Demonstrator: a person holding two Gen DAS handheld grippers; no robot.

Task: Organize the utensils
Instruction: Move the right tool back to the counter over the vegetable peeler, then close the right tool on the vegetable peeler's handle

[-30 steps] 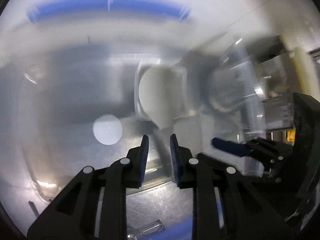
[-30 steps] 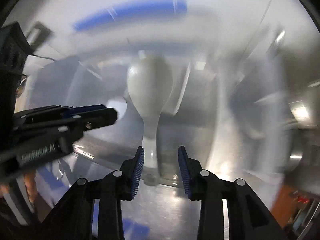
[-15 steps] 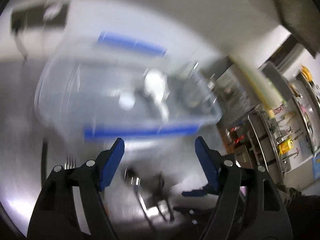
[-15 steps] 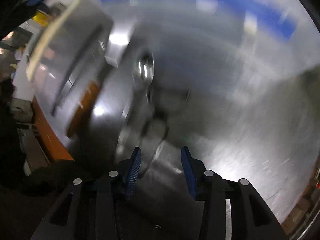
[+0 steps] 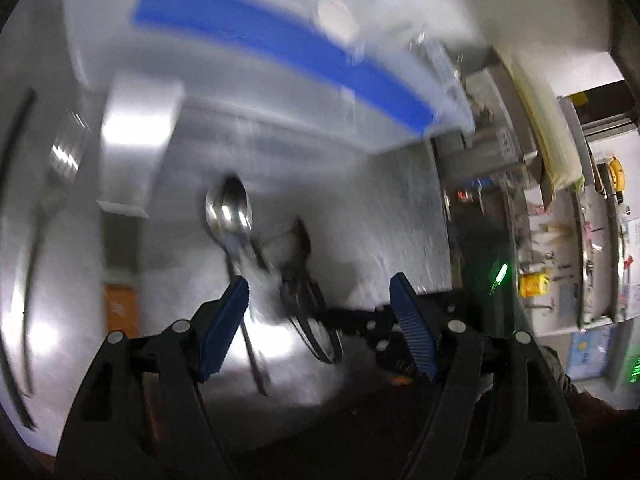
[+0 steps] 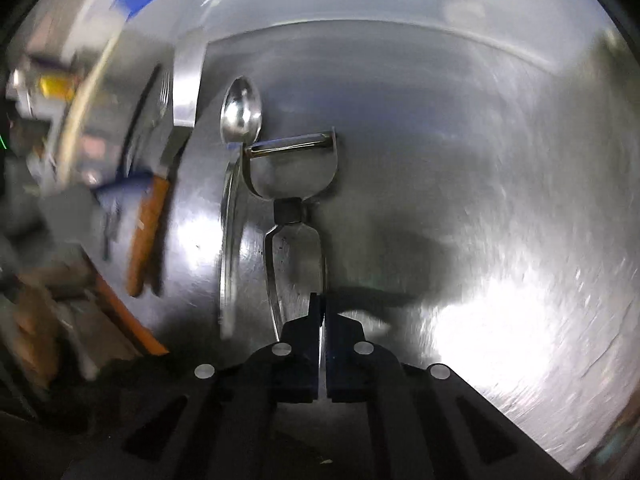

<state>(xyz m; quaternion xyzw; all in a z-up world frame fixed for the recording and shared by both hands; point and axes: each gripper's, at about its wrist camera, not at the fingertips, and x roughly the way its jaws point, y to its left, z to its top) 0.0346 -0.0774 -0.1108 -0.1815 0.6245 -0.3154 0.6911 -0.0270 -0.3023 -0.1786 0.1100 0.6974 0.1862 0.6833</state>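
Note:
My right gripper [image 6: 320, 322] is shut on the wire handle of a metal Y-shaped peeler [image 6: 294, 200], whose blade end points away from me over the steel table. A metal spoon [image 6: 240, 114] lies just left of the peeler, bowl far. In the left wrist view my left gripper [image 5: 320, 308] is open and empty above the table, with the spoon [image 5: 229, 208] ahead of its left finger and the peeler [image 5: 300, 280], blurred, between the fingers and beyond. A clear bin with a blue rim [image 5: 280, 44] stands behind.
A fork [image 5: 64, 152] lies at the far left in the left wrist view. The steel table [image 6: 480, 200] stretches to the right. An orange-handled object [image 6: 146, 236] lies at the left in the right wrist view. Shelves with clutter [image 5: 560, 240] stand to the right.
Both grippers left the bin and came down over the table. The left gripper opened. The right gripper closed on the peeler's handle.

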